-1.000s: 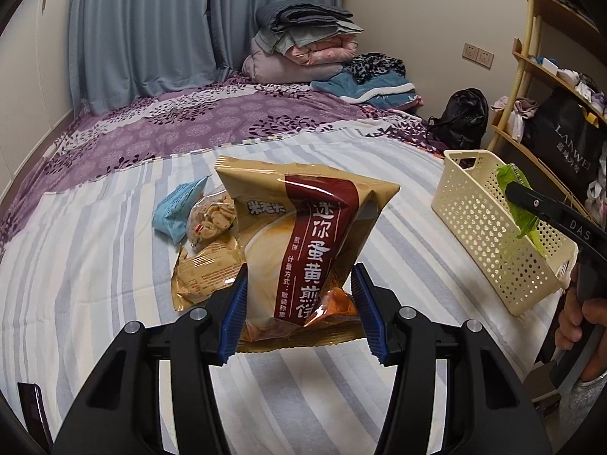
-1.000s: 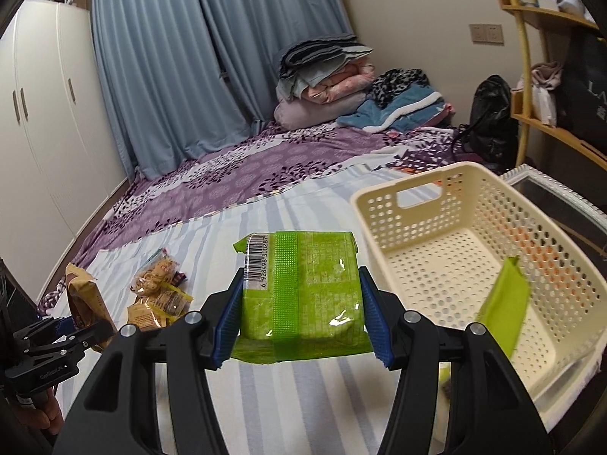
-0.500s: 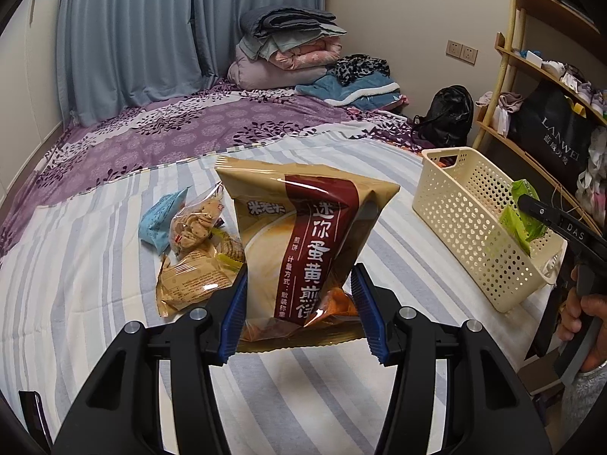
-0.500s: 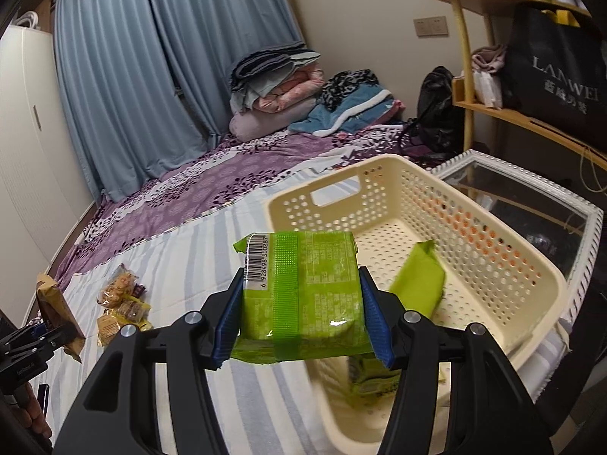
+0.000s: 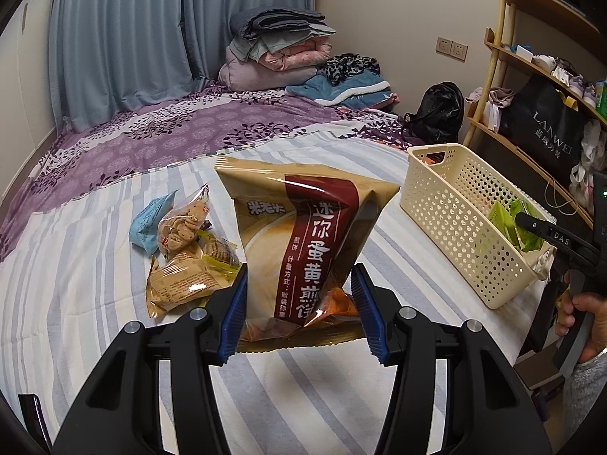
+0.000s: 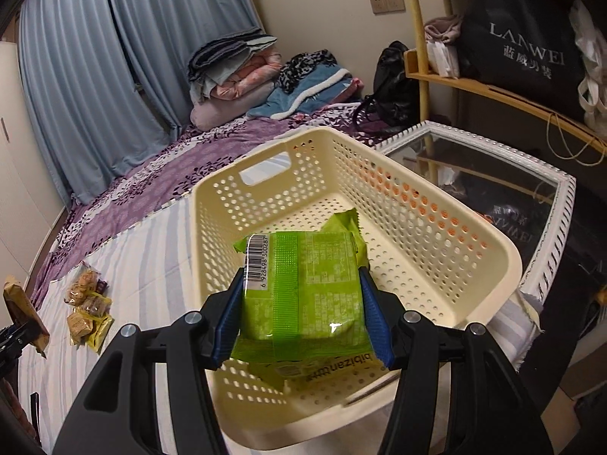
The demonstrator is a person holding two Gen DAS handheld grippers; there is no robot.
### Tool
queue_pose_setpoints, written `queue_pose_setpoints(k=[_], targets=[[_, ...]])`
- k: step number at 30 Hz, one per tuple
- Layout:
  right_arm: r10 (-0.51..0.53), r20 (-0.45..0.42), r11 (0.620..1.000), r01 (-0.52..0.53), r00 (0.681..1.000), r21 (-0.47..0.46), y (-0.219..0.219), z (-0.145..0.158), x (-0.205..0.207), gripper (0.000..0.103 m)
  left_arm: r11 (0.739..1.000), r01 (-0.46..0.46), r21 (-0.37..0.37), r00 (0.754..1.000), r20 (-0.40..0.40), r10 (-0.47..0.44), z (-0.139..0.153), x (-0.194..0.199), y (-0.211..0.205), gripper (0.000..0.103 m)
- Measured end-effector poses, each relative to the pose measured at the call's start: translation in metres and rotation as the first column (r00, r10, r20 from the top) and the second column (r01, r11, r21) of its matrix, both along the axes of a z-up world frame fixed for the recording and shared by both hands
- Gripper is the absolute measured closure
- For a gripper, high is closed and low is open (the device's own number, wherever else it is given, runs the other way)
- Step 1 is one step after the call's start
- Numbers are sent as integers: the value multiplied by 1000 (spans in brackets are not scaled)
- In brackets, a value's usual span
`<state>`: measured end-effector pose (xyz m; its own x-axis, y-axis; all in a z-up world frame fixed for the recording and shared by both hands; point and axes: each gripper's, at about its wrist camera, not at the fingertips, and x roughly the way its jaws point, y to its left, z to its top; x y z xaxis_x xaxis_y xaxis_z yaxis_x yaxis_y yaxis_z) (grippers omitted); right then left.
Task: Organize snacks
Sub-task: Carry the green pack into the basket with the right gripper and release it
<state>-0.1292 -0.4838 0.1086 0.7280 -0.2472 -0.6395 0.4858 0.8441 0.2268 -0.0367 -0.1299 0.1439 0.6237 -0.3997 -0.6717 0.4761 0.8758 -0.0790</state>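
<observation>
My left gripper point(image 5: 299, 314) is shut on a tan and maroon snack bag point(image 5: 303, 235), held above the striped bed. My right gripper point(image 6: 301, 322) is shut on a green snack packet point(image 6: 303, 288), held over the near end of the cream perforated basket point(image 6: 436, 227). Another green packet point(image 6: 341, 223) lies inside the basket under it. The basket point(image 5: 447, 212) and the right gripper point(image 5: 546, 231) also show at the right of the left wrist view. A small pile of loose snacks point(image 5: 182, 250) lies on the bed, left of the held bag; it also shows in the right wrist view point(image 6: 87, 307).
A white-framed glass table point(image 6: 531, 189) stands just right of the basket. Wooden shelves point(image 6: 493, 87) with a black bag are behind it. Folded bedding point(image 5: 277, 53) is piled at the far end of the bed. The bed edge runs close to the basket.
My right gripper has carried the green packet rightward and forward, from beside the basket to over its near end. My left gripper keeps the tan bag and has shifted slightly.
</observation>
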Motion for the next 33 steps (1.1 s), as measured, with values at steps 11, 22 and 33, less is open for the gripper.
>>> queue_pose_setpoints(k=[11,22,33], targets=[[39,8,998,-39,999,46,-1,-2,14,45,1000,4,1,1000,1,-4,1,-2,-2,49],[85,36,982,-90,996,168,-16,-9,39,41,1000,5,2,1000,-1,-5,1,-5,-3,49],[52,80,986,-64,995,155,-27,8,23,40,1000,8,2,1000,-5,-8,1,-4,-7,49]])
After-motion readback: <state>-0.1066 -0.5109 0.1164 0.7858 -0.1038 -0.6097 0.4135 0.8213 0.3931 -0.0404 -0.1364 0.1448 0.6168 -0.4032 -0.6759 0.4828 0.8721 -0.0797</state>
